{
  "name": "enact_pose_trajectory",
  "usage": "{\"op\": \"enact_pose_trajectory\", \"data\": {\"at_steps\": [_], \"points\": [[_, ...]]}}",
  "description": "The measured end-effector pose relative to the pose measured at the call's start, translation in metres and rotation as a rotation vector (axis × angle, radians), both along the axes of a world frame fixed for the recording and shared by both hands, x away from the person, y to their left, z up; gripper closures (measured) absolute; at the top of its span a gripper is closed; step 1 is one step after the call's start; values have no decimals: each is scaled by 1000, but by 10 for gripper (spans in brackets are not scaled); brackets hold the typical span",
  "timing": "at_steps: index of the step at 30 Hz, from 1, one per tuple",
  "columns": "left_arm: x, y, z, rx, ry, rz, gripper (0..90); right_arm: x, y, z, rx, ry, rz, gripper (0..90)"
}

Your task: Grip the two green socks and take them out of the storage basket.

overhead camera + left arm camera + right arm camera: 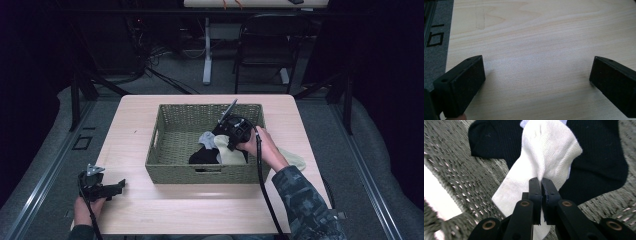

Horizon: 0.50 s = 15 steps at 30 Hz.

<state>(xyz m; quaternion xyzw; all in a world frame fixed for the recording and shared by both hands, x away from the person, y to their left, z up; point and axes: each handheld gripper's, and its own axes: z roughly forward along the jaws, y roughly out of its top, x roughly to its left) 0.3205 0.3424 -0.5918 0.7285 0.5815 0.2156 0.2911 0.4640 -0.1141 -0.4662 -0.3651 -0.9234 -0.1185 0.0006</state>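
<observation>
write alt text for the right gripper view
The right tool is shut on a white sock, pinching a fold of it above a woven basket. A black garment lies under the sock on the basket floor.

Dim room, grey carpet floor [175, 80], black folding chair [265, 45] (beyond the table), white desk leg [207, 55]
</observation>
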Motion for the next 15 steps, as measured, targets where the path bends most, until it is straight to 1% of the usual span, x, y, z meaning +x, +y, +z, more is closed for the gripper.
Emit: {"op": "enact_pose_trajectory", "data": {"at_steps": [1, 4, 5, 6, 7, 10, 11, 13, 15], "points": [[0, 0, 0, 0, 0, 0, 0, 0, 0, 3, 15, -4, -14, 871], [0, 0, 0, 0, 0, 0, 0, 1, -2, 8, 24, -11, -17, 871], [0, 0, 0, 0, 0, 0, 0, 2, -3, 12, 22, -14, -9, 871], [0, 0, 0, 0, 0, 0, 0, 2, -3, 14, 34, -15, -20, 871], [0, 0, 0, 0, 0, 0, 0, 3, -4, 17, 23, -20, -15, 871], [0, 0, 0, 0, 1, -2, 0, 5, -6, 26, 36, -36, -23, 871], [1, 0, 0, 0, -1, -2, 0, 5, -6, 26, 36, -36, -23, 871], [1, 0, 0, 0, -2, -3, 0, 6, -8, 31, 33, -45, -15, 871], [1, 0, 0, 0, -2, -2, 0, 6, -9, 35, 46, -54, -25, 871]]}}
